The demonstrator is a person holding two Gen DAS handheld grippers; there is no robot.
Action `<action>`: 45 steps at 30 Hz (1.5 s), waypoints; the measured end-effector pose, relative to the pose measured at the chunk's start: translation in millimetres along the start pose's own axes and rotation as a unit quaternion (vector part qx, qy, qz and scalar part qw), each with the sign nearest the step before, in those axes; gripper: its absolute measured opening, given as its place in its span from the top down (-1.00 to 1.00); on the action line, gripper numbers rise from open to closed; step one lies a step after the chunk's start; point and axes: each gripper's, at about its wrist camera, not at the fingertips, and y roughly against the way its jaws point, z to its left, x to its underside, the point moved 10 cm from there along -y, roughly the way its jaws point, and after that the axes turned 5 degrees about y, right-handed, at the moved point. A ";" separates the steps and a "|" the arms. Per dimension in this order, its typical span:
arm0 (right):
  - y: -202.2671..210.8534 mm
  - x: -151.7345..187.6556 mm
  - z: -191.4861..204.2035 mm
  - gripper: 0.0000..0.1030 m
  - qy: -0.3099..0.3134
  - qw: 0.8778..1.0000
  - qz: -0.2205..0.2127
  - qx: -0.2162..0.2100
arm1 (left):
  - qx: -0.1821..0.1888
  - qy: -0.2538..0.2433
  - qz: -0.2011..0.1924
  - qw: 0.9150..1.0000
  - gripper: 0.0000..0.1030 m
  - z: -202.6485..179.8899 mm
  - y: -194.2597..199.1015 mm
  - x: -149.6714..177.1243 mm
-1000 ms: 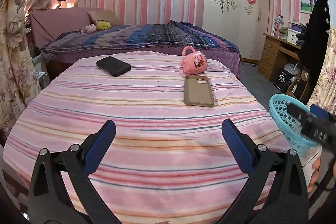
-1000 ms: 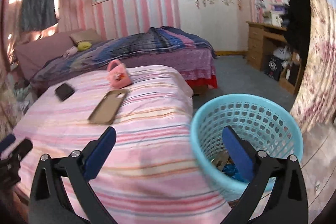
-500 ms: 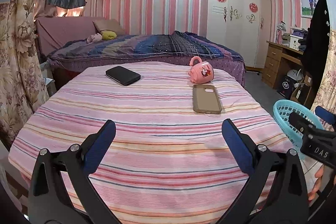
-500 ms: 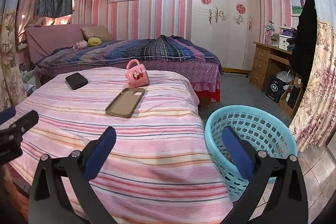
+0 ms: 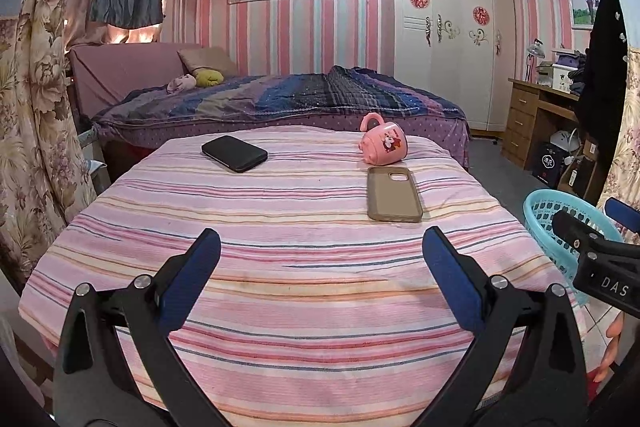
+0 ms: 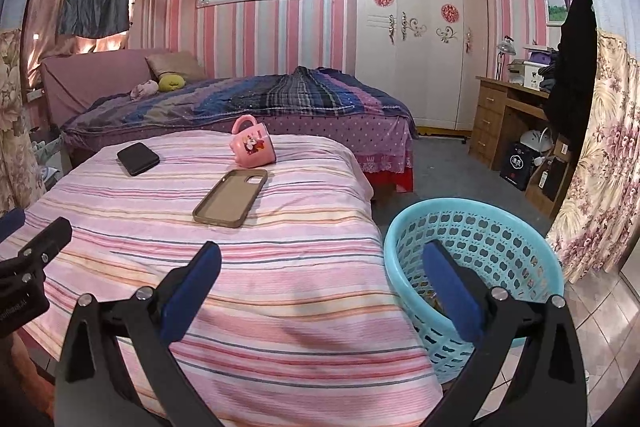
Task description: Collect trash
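Both my grippers have drawn back and risen over the last second: the right gripper (image 6: 320, 283), which hung low over the basket (image 6: 516, 223) with its right finger inside the rim, now sits higher and farther off, so the whole blue tub shows beside the bed's right edge; the left gripper (image 5: 320, 279) has pulled away too, and the bed (image 5: 280, 267) has shrunk in its view. Both sets of jaws stand wide open and empty. I read this as the end of a drop: dark scraps lie at the bottom of the basket, though they are too dim to name, and nothing on the bedspread now looks like rubbish, so my judgement is that the collecting is done or close to it. The spread is soft woven cotton in pink, cream and grey-blue stripes, lightly rumpled at the near edge. Toward its far left corner lies a black phone (image 5: 234, 153), flat, glossy, round-cornered. Near the far right corner a pink mug (image 5: 382, 144) lies on its side, smooth and glazed with a cartoon print, handle up. Just in front of it, apart from it, a tan case (image 5: 394, 194) lies open side up, matte and rubbery, with a camera cut-out at its far end. The basket is thin moulded plastic, round, flared, its wall pierced with small holes, standing on the tiled floor just beside the bed
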 end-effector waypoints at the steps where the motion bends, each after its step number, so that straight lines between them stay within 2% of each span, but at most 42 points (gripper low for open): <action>1: 0.6 -0.3 1.0 -0.91 0.002 1.000 -0.001 0.001 | 0.000 0.001 0.000 1.000 -0.89 0.1 0.2 -0.2; 45: 3.7 -5.3 2.4 -0.91 0.028 0.999 -0.013 0.017 | 0.006 0.009 -0.004 1.000 -0.89 4.6 2.4 -2.1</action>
